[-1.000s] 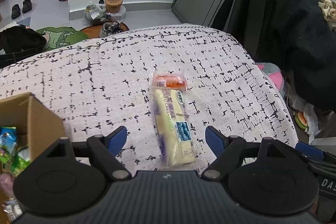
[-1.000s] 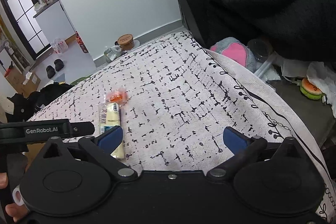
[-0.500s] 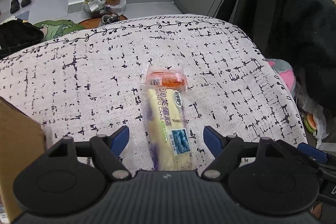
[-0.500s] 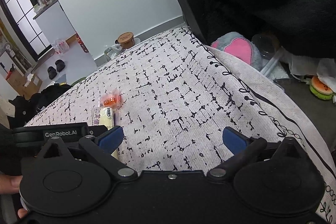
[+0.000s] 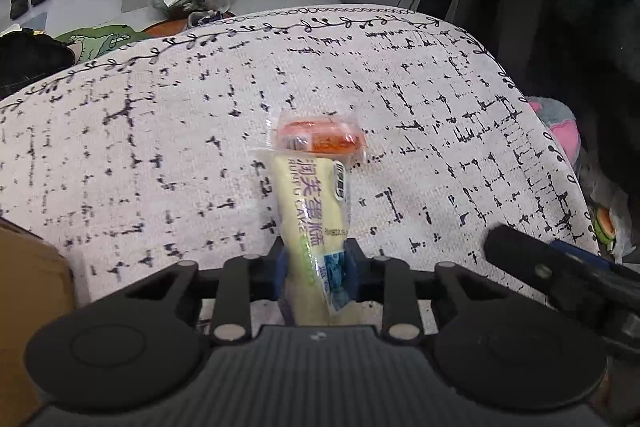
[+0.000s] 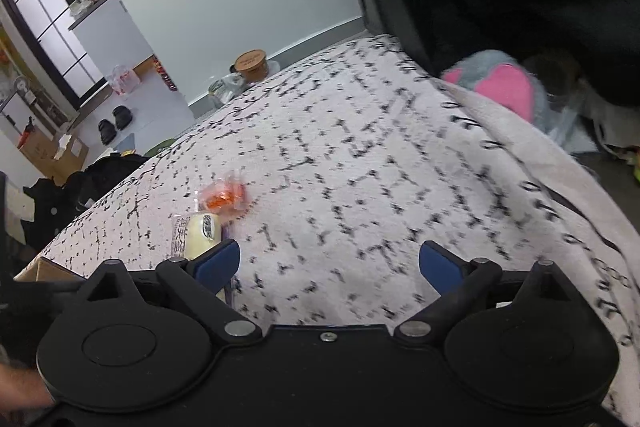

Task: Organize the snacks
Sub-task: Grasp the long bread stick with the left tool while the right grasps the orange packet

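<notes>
Yellow cake in clear plastic wrapper [image 5: 310, 223] sits low-centre, its near end pinched by the left gripper [image 5: 316, 263]; right gripper [image 6: 329, 261] gapes empty. Lift straight, clear of the small orange-packed snack [image 5: 320, 141], toward the brown cardboard box [image 5: 28, 283] at lower left.

Glossy plastic cake wrapper [image 5: 308, 223] on rough woven tablecloth [image 5: 160, 131].

Cardboard box [image 5: 28, 291] beside bare tablecloth [image 5: 420, 99]
</notes>
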A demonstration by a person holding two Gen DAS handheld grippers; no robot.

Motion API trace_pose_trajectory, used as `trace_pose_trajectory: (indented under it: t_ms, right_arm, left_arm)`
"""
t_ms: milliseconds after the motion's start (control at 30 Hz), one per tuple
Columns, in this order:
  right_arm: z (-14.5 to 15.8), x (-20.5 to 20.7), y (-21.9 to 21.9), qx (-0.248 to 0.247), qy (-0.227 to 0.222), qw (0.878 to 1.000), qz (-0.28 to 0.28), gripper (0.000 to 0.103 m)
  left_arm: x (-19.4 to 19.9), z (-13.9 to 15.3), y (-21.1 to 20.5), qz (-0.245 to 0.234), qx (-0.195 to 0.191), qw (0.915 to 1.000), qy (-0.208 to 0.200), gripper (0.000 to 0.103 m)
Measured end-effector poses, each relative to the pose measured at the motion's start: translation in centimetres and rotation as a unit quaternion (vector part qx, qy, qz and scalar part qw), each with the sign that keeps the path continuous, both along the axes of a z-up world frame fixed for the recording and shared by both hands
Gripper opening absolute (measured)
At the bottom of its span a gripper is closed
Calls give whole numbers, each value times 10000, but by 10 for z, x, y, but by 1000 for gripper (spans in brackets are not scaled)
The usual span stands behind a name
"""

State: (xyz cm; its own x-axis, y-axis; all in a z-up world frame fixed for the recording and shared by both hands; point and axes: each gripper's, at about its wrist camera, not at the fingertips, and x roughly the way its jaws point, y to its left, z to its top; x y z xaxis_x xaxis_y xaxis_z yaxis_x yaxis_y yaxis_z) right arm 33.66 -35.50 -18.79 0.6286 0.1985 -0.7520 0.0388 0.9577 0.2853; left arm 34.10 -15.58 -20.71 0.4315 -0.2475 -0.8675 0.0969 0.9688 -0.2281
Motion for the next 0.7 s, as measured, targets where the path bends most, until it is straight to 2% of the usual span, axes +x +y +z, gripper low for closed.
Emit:
trace_pose_trajectory:
  t_ms: [233, 400, 700]
  right_arm:
    - [-5, 24, 26, 124, -15, 9996, 265, 86]
    - [-7, 40, 40, 200, -34, 9990, 392, 83]
    - [-17, 61, 64, 260, 61, 9974, 662, 64]
  left_arm:
    - [2, 8, 28, 276, 17, 9996, -100, 26]
    - [10, 10, 45, 505, -178, 9985, -132, 25]
    - [21, 4, 62, 876, -434, 9952, 20, 25]
